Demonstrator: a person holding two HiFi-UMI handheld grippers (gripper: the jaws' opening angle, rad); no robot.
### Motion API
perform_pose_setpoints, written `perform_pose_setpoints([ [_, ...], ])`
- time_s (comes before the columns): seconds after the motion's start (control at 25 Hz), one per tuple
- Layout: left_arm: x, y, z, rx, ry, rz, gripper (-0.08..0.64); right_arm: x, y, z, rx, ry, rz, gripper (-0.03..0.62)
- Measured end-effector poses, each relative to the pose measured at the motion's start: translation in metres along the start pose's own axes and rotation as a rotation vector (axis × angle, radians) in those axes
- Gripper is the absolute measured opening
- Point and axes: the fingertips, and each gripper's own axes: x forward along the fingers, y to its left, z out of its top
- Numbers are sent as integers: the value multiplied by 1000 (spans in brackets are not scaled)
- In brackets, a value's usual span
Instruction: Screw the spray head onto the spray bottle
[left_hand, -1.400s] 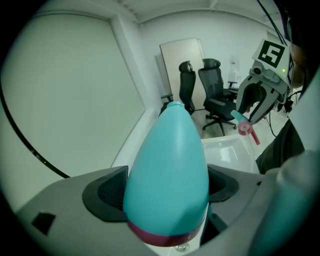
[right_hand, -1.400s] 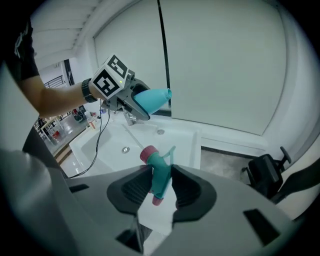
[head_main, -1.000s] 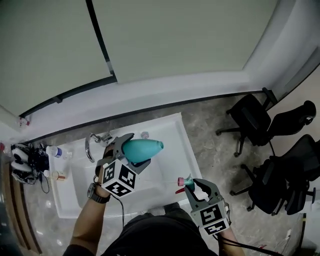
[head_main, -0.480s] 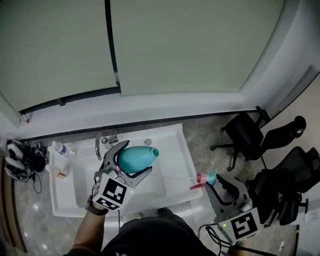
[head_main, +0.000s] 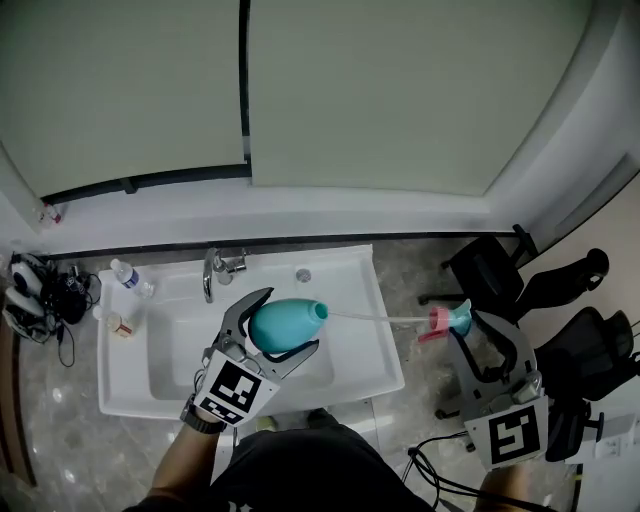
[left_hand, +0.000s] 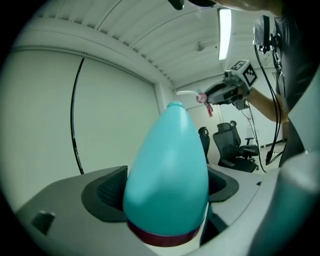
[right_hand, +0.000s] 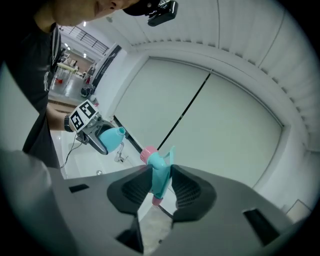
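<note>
Currently clamping spray bottle (head_main: 285, 325) in left gripper (head_main: 290, 320) fingers above sink (head_main: 345, 268), neck toward 3 o'clock; pinching spray head (head_main: 448, 321) in right gripper (head_main: 468, 325) fingers there, with dip tube (head_main: 380, 317) stretched toward 9 o'clock, at bottle mouth.

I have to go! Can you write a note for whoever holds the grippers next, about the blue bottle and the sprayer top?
Left gripper: shut on the spray bottle, held on its side over the sink, mouth pointing to the person's right.
Right gripper: shut on the spray head, out past the sink's right edge.
The head's thin tube reaches toward the bottle's mouth; whether its tip is inside is unclear.
Done: both parts picked up.
Left: slide the tube in, seat the head on the neck, screw it tight.
</note>
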Motion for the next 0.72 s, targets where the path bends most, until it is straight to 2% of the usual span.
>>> perform_pose_setpoints([
  [0.12,-1,-3,-5,17,19,12,434,3,5,3,-130,65,27,124],
  [0.32,-4,-5,-13,26,32,19,434,12,17,8,-256,144,23,124],
  [0.6,-2,-12,-18,14,35,6,434,27,27,26,-391,126,-12,126],
  [0.72,3,-20,-18,6,32,-10,434,38,42,33,-484,125,13,124],
])
